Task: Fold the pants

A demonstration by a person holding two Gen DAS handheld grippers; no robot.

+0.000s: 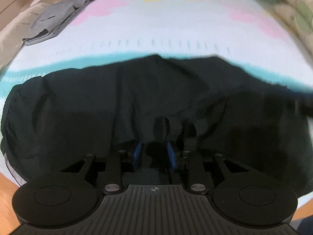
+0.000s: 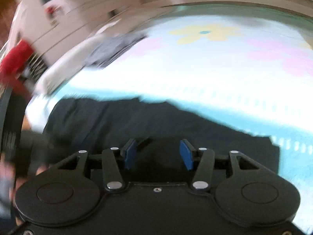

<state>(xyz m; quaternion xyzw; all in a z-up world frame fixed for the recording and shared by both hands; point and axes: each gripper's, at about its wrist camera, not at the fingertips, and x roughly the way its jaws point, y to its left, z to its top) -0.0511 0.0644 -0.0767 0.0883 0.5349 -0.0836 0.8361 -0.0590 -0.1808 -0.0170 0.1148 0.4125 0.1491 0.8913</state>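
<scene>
Dark pants (image 1: 97, 107) lie spread across a pale flowered mat (image 1: 156, 29), creased and bunched toward my left gripper (image 1: 164, 135). That gripper points steeply down, its blue pads (image 1: 137, 152) close together with a fold of the dark cloth pinched between them. In the blurred right wrist view, the pants (image 2: 117, 121) stretch leftward under my right gripper (image 2: 158, 146). It hovers above the cloth's near right part with its blue pads (image 2: 186, 154) wide apart and nothing between them.
A folded grey garment (image 1: 56, 19) rests at the mat's far left corner, also seen as a grey garment (image 2: 113, 51). Wooden floor (image 1: 7, 192) borders the mat at near left. Pale boxes (image 2: 58, 19) and a red object (image 2: 15, 58) stand beyond the left edge.
</scene>
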